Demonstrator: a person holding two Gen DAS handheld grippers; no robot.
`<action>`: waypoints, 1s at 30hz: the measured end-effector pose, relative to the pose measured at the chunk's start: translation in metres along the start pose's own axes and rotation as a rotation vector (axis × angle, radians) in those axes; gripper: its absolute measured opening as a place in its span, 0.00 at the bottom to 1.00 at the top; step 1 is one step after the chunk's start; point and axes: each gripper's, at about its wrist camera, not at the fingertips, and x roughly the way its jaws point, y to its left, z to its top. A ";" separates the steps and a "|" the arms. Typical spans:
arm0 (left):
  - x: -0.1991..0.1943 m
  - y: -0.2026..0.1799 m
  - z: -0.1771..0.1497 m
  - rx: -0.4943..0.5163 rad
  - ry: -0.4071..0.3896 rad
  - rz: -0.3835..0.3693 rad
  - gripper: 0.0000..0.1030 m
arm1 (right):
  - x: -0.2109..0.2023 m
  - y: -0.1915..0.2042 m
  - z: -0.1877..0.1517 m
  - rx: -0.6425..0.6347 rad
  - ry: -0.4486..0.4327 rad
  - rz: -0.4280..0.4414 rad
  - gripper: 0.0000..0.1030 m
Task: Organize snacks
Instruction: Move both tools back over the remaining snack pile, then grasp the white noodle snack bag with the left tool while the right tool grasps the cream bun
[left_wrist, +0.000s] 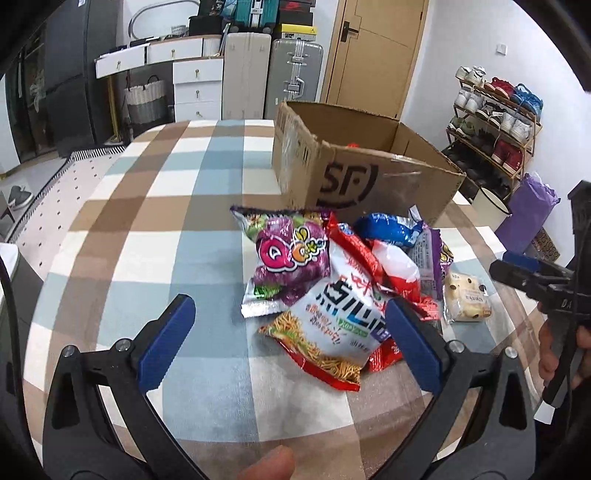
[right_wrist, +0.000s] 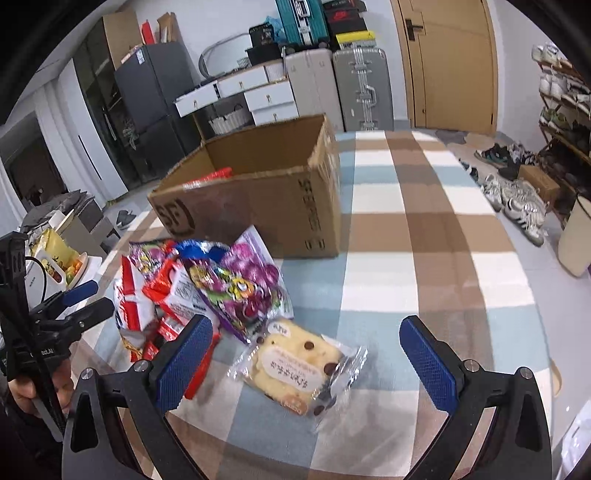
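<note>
Left wrist view is showing the left gripper (left_wrist: 286, 321) hanging wide open and gripping nothing over the checked tablecloth (left_wrist: 155, 236), its right pad lying over the edge of the noodle snack bag (left_wrist: 325, 332), which is resting on the snack pile beside the purple candy bag (left_wrist: 288, 258), with the cardboard box (left_wrist: 369, 173) sitting just behind and the wrapped bun (left_wrist: 466, 297) lying at the pile's right edge. Right wrist view is showing the pile at left, then the right gripper (right_wrist: 306, 347) spreading wide and empty around the bun, with bare cloth running right.
</note>
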 end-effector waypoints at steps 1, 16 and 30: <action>0.002 0.000 -0.002 -0.001 0.006 -0.005 0.99 | 0.003 -0.001 -0.002 0.000 0.012 -0.004 1.00; 0.029 -0.015 -0.008 0.066 0.075 -0.032 0.99 | 0.038 -0.004 -0.017 0.004 0.139 0.025 1.00; 0.052 -0.013 -0.003 0.098 0.090 -0.016 0.85 | 0.041 0.011 -0.026 -0.245 0.193 0.022 1.00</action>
